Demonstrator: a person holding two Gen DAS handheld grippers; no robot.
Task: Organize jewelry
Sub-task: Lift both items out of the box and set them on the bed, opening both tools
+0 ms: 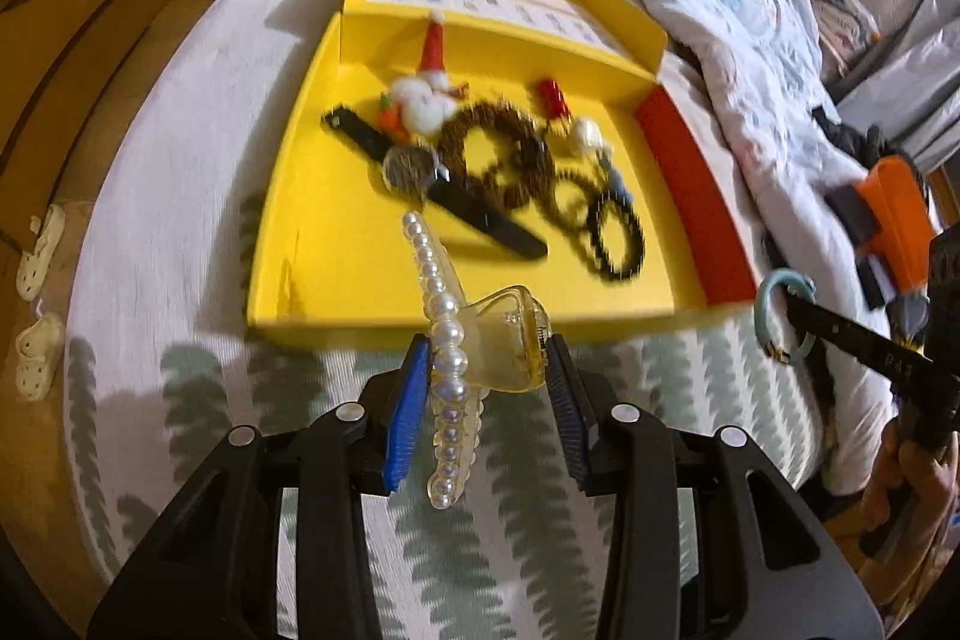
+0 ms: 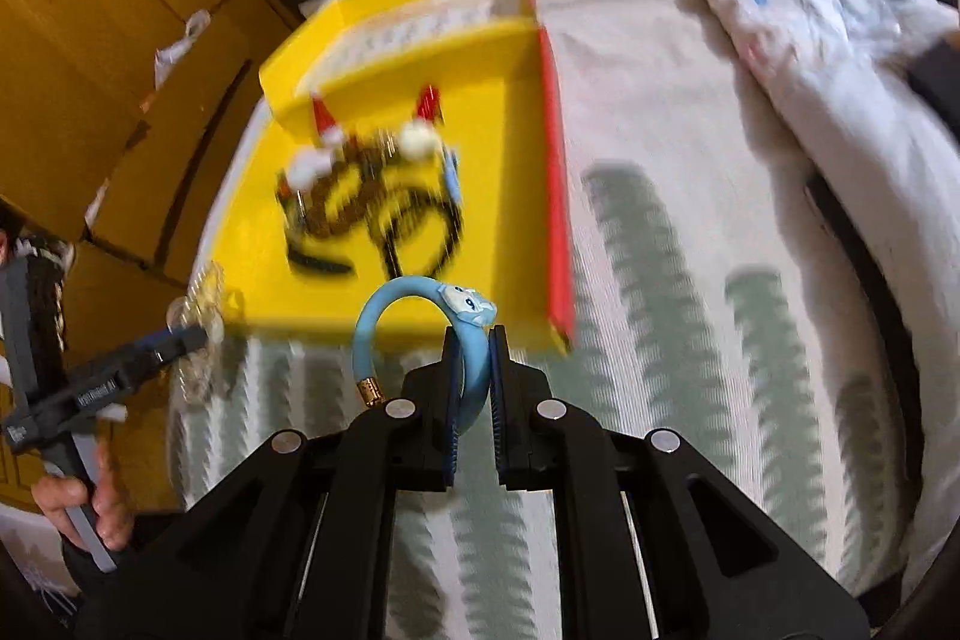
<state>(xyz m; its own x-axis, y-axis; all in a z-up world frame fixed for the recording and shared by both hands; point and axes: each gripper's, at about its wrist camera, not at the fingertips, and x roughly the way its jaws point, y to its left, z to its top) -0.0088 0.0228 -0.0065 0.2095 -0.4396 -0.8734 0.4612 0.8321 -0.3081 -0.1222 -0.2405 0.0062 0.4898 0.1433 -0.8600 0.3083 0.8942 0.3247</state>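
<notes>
both grippers loaded, box half filled
left gripper (image 1: 489, 388) clamps the pearl hair clip (image 1: 447, 364), right gripper (image 2: 474, 382) pinched tight on the blue bracelet (image 2: 420, 316), both just short of the yellow box (image 1: 300, 232) near wall. watch (image 1: 432, 187), hair ties (image 1: 498, 154) and santa clip (image 1: 423, 91) already in. near-left floor of box is bare, low walls, bedspread (image 1: 180, 220) around it open

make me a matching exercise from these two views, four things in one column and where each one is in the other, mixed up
Things:
1. pearl hair claw
2. blue bracelet
3. black watch
4. yellow box

Places:
A. lying inside the box
B. gripped in the right gripper
C. resting on the bed
D. gripped in the left gripper

Pairs: 1-D, 2-B, 3-A, 4-C
</notes>
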